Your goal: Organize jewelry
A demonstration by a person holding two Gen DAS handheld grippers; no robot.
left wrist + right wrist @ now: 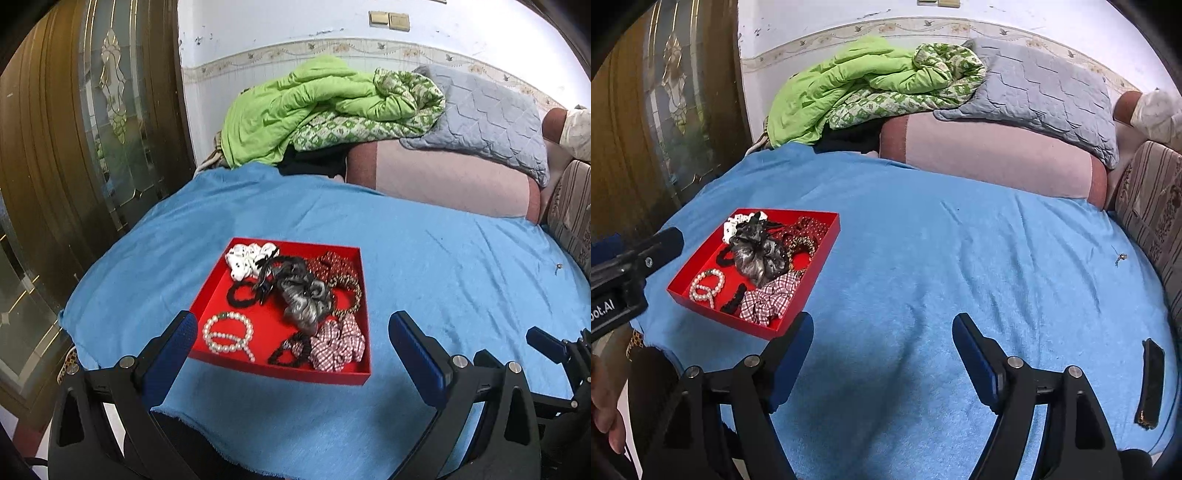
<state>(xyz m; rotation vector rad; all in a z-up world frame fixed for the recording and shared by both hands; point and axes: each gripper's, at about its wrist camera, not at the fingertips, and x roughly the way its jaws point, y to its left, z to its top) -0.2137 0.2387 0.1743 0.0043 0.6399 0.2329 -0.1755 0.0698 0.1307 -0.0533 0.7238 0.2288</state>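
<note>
A red tray [207,291] sits on the blue cloth [424,266]. It holds a pearl bracelet [229,336], a grey scrunchie [304,299], a red-checked scrunchie [338,345], a white spotted scrunchie [247,260], black hair ties and other bands. My left gripper [291,332] is open and empty, just in front of the tray's near edge. My right gripper [882,332] is open and empty over bare cloth, right of the tray [827,236]. The left gripper's finger [661,242] shows at the left edge of the right wrist view.
A small earring-like item [1121,256] lies on the cloth at the far right. A dark phone [1152,384] lies near the right edge. Green quilt [314,107], grey pillow [487,114] and pink cushion [443,177] lie behind. A wooden door [74,147] stands at the left.
</note>
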